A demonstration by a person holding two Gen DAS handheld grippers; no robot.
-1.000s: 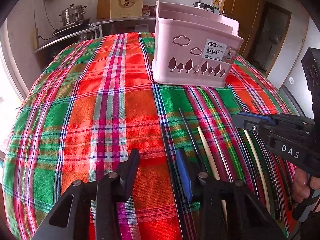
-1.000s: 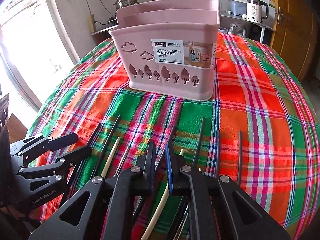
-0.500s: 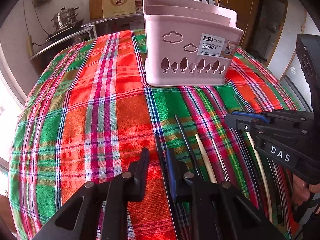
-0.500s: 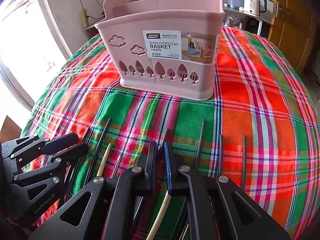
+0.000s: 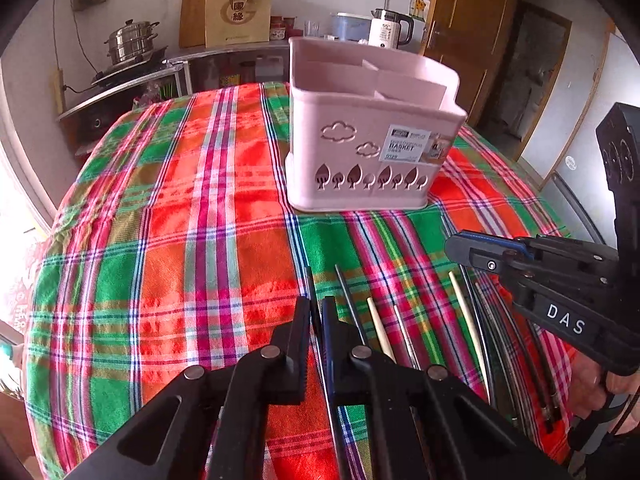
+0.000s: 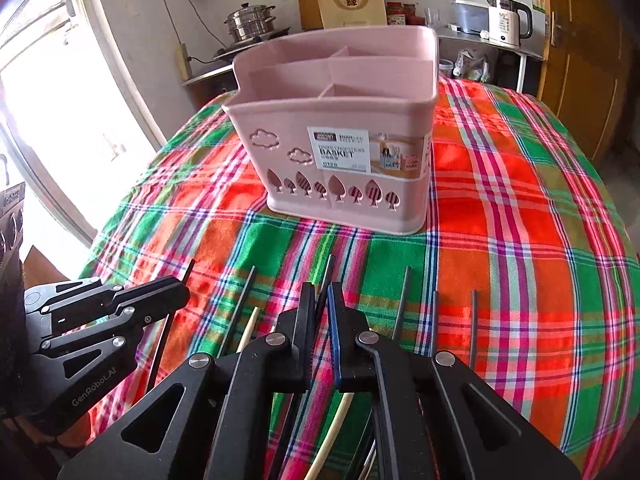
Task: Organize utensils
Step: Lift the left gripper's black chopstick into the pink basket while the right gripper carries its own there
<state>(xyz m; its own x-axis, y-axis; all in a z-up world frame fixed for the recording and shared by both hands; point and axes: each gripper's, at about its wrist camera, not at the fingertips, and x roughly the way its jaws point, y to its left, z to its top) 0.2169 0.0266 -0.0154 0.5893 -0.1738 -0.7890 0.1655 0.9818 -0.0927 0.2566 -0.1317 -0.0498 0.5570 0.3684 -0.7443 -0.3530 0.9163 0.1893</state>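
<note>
A pink divided basket (image 5: 360, 160) (image 6: 340, 184) stands upright on the plaid tablecloth (image 5: 200, 240). In front of it lies a row of chopsticks, black ones (image 6: 404, 292) and pale ones (image 5: 464, 308). My left gripper (image 5: 316, 306) is shut on a black chopstick (image 5: 309, 280) at the row's left end, and the stick's tip pokes out past the fingertips. My right gripper (image 6: 320, 294) is shut on another black chopstick (image 6: 329, 270) in the middle of the row. Each gripper also shows in the other's view, the right gripper (image 5: 454, 246) and the left gripper (image 6: 180, 292).
The round table drops away on all sides. Behind it a counter carries a steel steamer pot (image 5: 132, 40), a paper bag (image 5: 238, 12) and a white kettle (image 5: 390, 28). A wooden door (image 6: 580, 60) stands at the right. A person's hand (image 5: 592, 392) holds the right gripper.
The left jaws have closed from wide apart onto the black chopstick. Both grippers have risen, so the basket looks lower and its compartments show. The right jaws tightened slightly.
</note>
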